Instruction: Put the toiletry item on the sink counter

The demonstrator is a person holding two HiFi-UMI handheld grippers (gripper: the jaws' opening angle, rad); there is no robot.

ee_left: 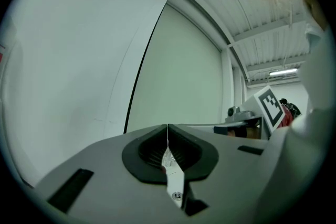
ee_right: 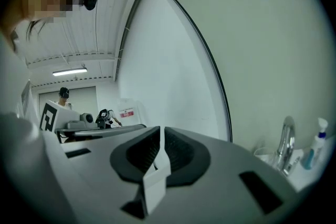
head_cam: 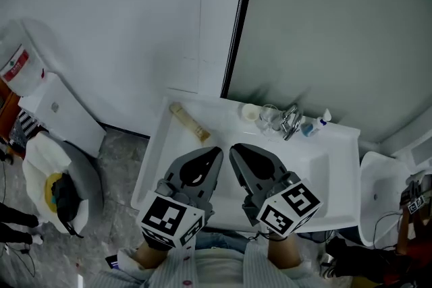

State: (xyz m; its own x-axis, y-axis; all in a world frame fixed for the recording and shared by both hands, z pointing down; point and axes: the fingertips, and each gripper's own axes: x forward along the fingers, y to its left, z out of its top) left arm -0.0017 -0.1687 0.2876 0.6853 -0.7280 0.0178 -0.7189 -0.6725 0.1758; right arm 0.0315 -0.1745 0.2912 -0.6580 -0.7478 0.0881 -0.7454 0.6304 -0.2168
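You hold both tools low, side by side over the desk point(head_cam: 156, 160), tips leaning toward each other and aimed at the wall point(head_cam: 121, 30). Your left hand-held gripper point(head_cam: 214, 153) is pinched together, empty. Your right hand-held gripper point(head_cam: 236, 149) is closing, down to a narrow gap, nothing inside. The beige tube point(head_cam: 190, 121) lies flat on the desk, ahead-left of your left tool, its long axis diagonal from far-left to near-right.

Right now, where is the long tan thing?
Head view: the long tan thing lies on the sink counter, back left corner, left of the white cup.
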